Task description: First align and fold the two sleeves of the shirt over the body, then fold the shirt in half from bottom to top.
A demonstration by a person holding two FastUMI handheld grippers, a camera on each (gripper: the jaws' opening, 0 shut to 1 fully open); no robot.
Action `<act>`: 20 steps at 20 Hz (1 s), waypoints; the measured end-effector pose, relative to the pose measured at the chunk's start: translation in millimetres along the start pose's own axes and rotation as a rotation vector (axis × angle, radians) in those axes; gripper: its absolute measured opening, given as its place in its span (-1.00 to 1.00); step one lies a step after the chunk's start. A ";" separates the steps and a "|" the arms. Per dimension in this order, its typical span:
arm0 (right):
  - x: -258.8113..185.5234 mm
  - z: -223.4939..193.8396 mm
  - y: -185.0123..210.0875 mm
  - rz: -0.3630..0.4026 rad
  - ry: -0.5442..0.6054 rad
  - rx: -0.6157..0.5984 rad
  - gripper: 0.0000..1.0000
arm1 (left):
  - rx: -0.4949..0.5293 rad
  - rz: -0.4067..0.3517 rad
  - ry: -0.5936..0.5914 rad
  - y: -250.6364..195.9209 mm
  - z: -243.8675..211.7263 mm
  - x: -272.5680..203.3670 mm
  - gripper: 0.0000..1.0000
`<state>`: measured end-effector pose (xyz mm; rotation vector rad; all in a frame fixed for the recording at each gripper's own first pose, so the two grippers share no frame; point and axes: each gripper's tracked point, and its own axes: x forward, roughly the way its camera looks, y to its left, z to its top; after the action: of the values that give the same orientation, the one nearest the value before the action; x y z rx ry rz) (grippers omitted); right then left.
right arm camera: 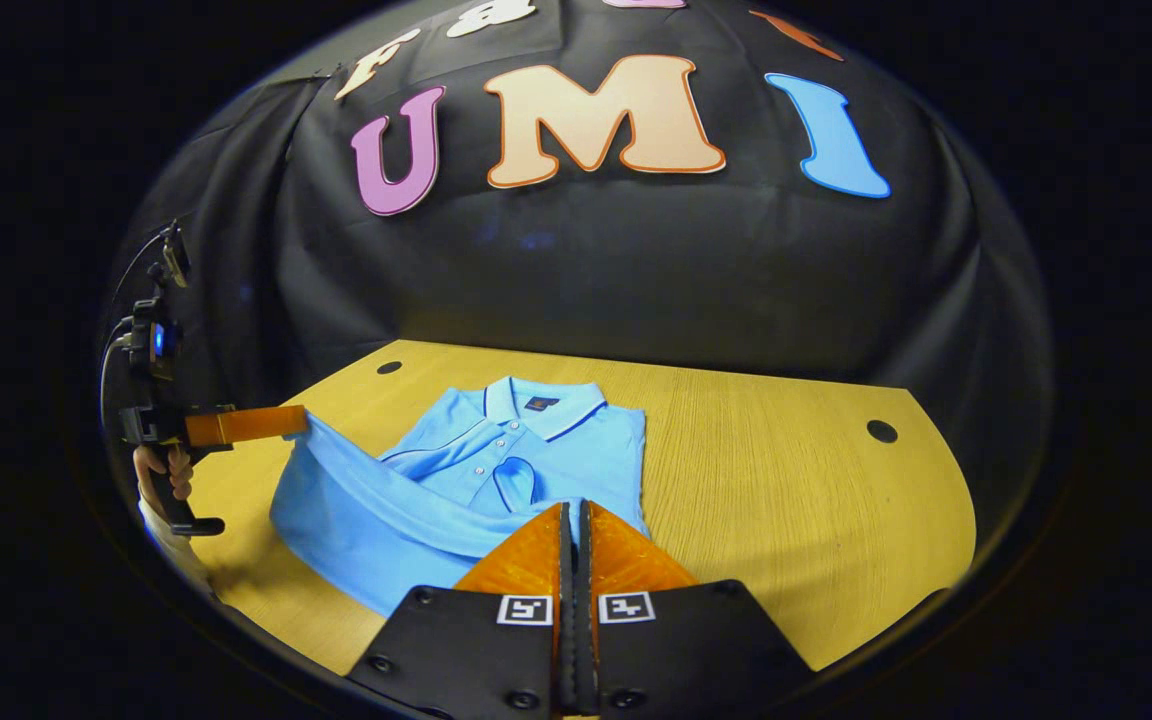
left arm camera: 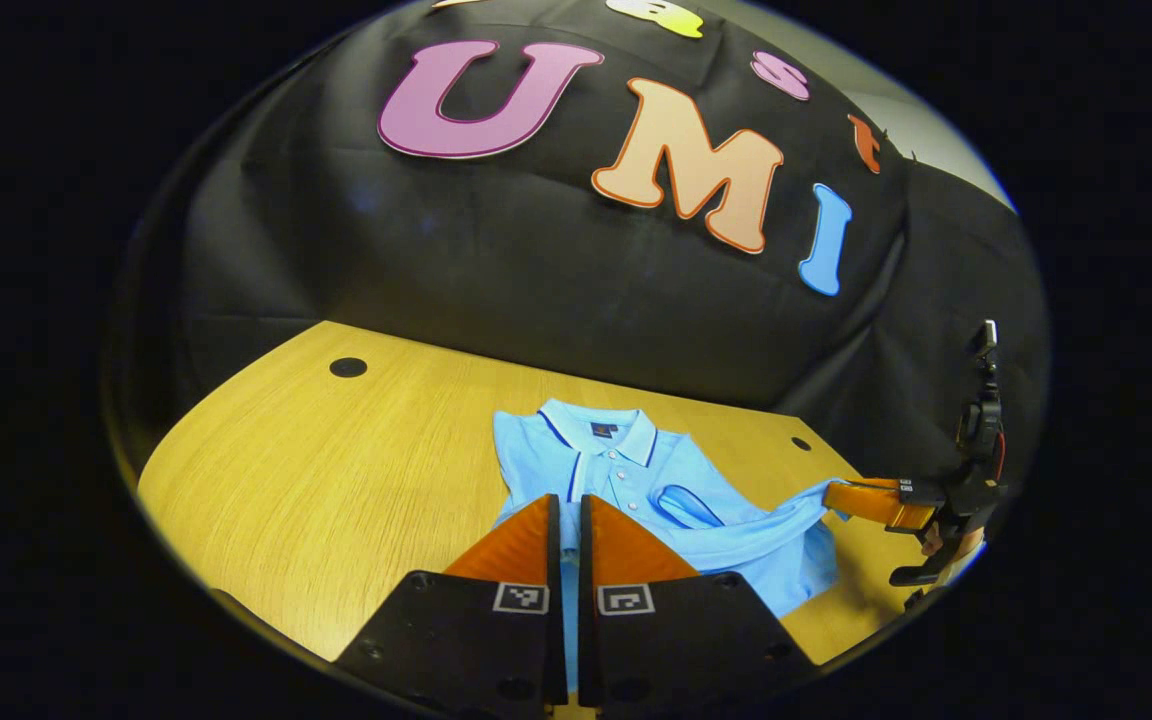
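**Both grippers pinching the shirt's lower edge**

In the left gripper view, nearest to us, the left gripper (left arm camera: 565, 505) has its fingers drawn close together, with a thin strip of light blue cloth showing in the narrow gap between them; we take them to be clamped on the hem of the shirt (left arm camera: 636, 480). Just past the fingertips the shirt lies on the desk (left arm camera: 336, 470), collar away from us, placket and buttons running toward the fingers. A sleeve is folded across the chest. Farther off to the right, the other gripper, held by a hand (left arm camera: 936, 545), pinches the cloth at the shirt's far corner and holds that edge lifted off the desk.

In the right gripper view, the right gripper (right arm camera: 577, 520) also has its fingers pressed together, and the blue cloth meets them right at the tips; the shirt's edge runs from there up and to the left as a raised, taut fold. Beyond the fingers the shirt body lies flat on the wooden desk, collar at the far end, with the folded sleeve resting over the front. At the left of this view we see the left gripper again, gripped by a hand, its fingers closed on the other end of the lifted edge. Behind the desk hangs the black cloth wall (right arm camera: 636, 270).
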<state>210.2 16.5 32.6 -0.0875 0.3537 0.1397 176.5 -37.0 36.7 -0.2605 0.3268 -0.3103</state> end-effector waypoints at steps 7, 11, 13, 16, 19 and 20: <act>71.3 8.7 -20.2 -0.085 0.046 0.027 -0.95 | 0.064 0.104 -0.001 5.7 18.4 73.5 -0.94; 98.4 14.0 -29.5 -0.135 0.042 0.022 -0.95 | 0.056 0.180 -0.003 24.3 19.1 102.9 -0.94; 109.6 17.0 -34.9 -0.155 0.034 0.014 -0.95 | 0.038 0.208 0.005 33.2 14.7 116.8 -0.94; 128.3 7.4 -43.6 -0.184 0.049 -0.004 -0.95 | 0.050 0.259 0.006 49.1 14.5 132.0 -0.94; 141.6 -5.3 -44.5 -0.183 0.078 0.014 -0.95 | 0.052 0.291 0.023 55.3 3.3 146.2 -0.94; 144.6 -9.2 -44.4 -0.177 0.084 0.019 -0.95 | 0.066 0.310 0.033 59.7 -1.5 150.8 -0.94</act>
<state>348.1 -10.9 -24.1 -0.1059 0.4294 -0.0421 327.1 -33.4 -23.6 -0.1368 0.3831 -0.0197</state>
